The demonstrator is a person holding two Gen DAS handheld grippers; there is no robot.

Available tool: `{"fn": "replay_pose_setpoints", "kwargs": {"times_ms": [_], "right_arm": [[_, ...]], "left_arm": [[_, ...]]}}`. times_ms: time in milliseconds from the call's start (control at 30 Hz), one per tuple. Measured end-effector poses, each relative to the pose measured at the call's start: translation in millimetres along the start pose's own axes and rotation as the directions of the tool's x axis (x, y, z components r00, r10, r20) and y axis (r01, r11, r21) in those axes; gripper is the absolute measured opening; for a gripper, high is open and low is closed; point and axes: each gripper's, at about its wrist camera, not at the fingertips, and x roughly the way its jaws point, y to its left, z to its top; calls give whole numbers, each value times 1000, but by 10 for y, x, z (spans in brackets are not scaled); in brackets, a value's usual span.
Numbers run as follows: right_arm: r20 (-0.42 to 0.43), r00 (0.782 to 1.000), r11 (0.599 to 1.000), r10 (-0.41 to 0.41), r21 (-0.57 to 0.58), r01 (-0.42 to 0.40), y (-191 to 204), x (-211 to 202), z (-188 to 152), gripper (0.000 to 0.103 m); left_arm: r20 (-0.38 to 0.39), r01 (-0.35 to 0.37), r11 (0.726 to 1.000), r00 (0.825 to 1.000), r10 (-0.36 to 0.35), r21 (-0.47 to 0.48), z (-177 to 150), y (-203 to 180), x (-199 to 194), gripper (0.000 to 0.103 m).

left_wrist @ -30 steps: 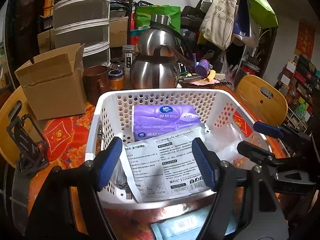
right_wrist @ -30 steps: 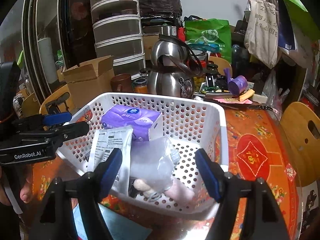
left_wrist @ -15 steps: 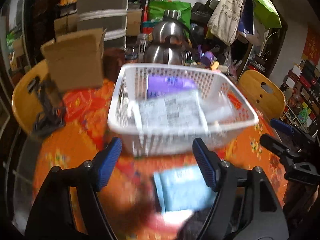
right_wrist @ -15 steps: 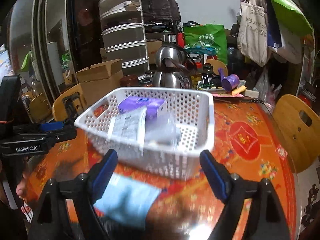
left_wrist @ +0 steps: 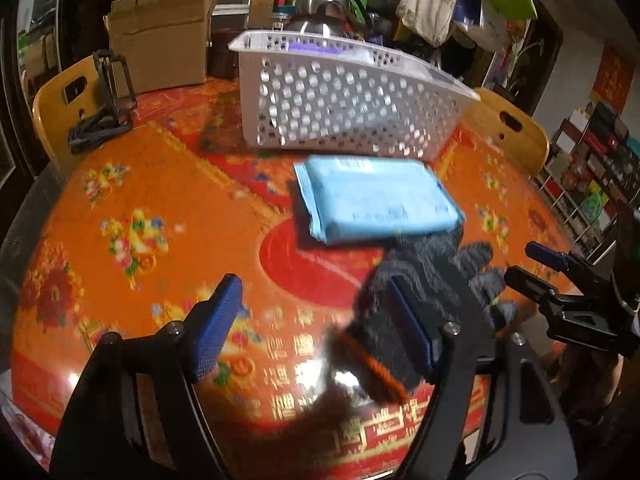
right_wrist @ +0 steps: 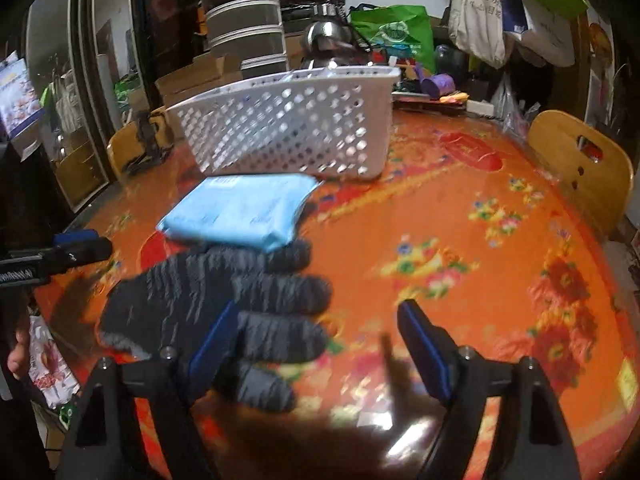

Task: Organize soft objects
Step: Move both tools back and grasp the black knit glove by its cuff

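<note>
A white perforated basket [left_wrist: 344,108] [right_wrist: 288,136] stands at the far side of the orange table and holds soft packs, mostly hidden behind its wall. A light blue soft pack [left_wrist: 376,202] [right_wrist: 244,212] lies on the table in front of it. A dark grey knit glove [left_wrist: 416,308] [right_wrist: 224,304] lies nearer, by my grippers. My left gripper [left_wrist: 316,328] is open and empty, its right finger over the glove. My right gripper [right_wrist: 320,340] is open and empty, its left finger over the glove.
A cardboard box [left_wrist: 160,44], steel kettles [left_wrist: 320,4] and hanging bags [right_wrist: 480,12] crowd the table's far side. Wooden chair backs [left_wrist: 60,100] [right_wrist: 580,168] stand at the table's edges. A black clip holder [left_wrist: 108,100] sits at the left.
Both grippers have pulled back from over the basket and dropped low toward the table. The blue pack and the grey glove have come into view.
</note>
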Motion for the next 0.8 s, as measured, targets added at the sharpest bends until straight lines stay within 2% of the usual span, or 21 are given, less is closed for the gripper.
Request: {"fn": "replay_pose_setpoints", "kwargs": {"times_ms": [33,100,200,433,467,500,633,700,800], "right_arm": [[-7,1000,1000,12,1,-12,18,24,-43,78],[-15,1000,1000,20,10,-20,35,61,-96,66],[-29,999,1000,29,6,-28,60,113,-124,58],[-4,1000,1000,18,-9,-18,96,103,-167,54],[-3,1000,1000,17,-16,-17,121,97,-177,49],[-2,1000,1000,22,-15,-22,133,92,-180,42],[5,1000,999,30,-19,-30,174,87,-196,32],[8,999,999,41,-15,-41,179,90,-198,24],[8,997,997,71,-17,-71,202,89,-206,12]], "left_arm": [[-2,-13,1000,1000,13,9,-92,-37,-11,72],[-23,5,1000,1000,-4,19,-213,-114,28,72],[-44,-3,999,999,4,42,-356,-248,114,72],[-44,17,999,999,-14,51,-408,-355,229,72],[-41,15,998,999,-12,55,-411,-365,231,70],[-39,11,998,999,-9,60,-411,-377,236,68],[-21,15,997,1000,-14,70,-407,-387,265,55],[-16,22,997,1000,-21,74,-395,-390,274,40],[-18,54,995,998,-53,88,-402,-429,273,34]]}}
